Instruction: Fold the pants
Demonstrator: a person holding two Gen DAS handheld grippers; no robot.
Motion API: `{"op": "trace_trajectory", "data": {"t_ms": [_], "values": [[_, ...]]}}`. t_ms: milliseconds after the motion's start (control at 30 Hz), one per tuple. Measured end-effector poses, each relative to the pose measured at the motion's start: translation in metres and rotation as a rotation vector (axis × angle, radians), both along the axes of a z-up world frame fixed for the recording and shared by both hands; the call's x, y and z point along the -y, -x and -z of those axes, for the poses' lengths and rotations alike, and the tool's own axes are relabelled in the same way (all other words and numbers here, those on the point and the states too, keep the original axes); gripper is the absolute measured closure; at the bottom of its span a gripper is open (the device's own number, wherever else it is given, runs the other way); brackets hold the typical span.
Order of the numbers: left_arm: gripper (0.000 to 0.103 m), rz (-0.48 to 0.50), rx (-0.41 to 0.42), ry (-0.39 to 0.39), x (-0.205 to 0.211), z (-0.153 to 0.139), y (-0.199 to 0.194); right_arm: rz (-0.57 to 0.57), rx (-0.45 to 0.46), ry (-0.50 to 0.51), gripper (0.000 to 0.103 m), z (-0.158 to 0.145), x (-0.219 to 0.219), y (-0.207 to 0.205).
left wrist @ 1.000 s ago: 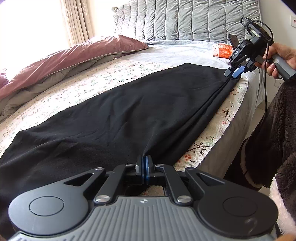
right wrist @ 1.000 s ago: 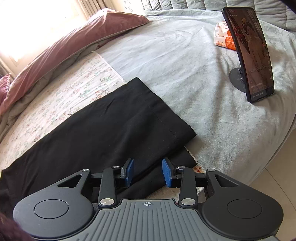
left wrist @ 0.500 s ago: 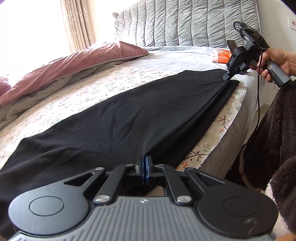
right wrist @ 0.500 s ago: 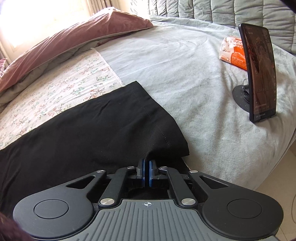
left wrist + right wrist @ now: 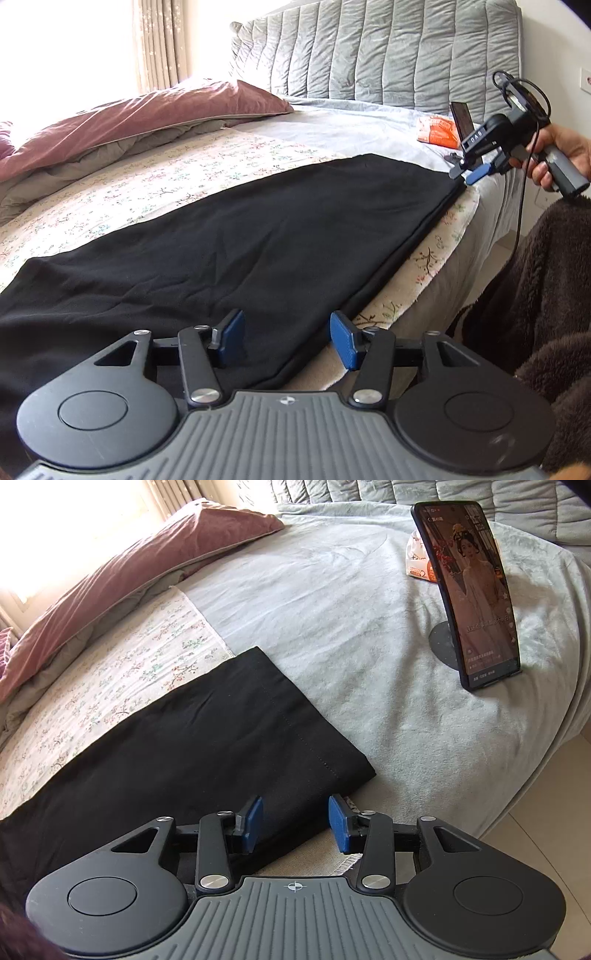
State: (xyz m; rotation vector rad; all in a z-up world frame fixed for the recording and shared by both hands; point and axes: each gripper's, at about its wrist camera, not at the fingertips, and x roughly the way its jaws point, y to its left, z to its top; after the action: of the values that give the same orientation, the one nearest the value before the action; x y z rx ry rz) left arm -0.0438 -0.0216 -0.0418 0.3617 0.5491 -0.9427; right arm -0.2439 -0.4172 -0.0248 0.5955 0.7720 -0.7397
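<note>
The black pants (image 5: 258,236) run off the near left edge, their waist end out of view. The phone (image 5: 469,590) hides most of the far orange packet (image 5: 415,565).

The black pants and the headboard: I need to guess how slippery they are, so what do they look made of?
The black pants look like a soft matte knit, perhaps cotton jersey: no sheen, gentle shallow wrinkles, a stitched hem. The headboard looks like padded grey velvet-type fabric: quilted channels with a faint shine on the ridges.
</note>
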Motion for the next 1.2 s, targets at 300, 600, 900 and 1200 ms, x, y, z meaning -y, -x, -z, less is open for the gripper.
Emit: {"op": "trace_trajectory", "data": {"t_ms": [300,600,900,1200], "values": [[0.034,-0.05,-0.02,0.035,0.0,-0.003,-0.017,0.054,-0.019,-0.092,0.059,0.022,0.005,-0.004],[0.033,-0.053,-0.034,0.042,0.008,-0.007,-0.035,0.101,0.019,-0.088,0.056,0.021,0.01,-0.02],[0.032,-0.111,-0.188,0.144,0.005,0.0,-0.074,0.069,-0.019,0.056,0.094,0.018,-0.008,-0.038],[0.032,-0.207,-0.584,0.404,-0.028,0.022,-0.122,-0.259,-0.092,0.372,0.094,-0.018,-0.093,-0.107]]}}
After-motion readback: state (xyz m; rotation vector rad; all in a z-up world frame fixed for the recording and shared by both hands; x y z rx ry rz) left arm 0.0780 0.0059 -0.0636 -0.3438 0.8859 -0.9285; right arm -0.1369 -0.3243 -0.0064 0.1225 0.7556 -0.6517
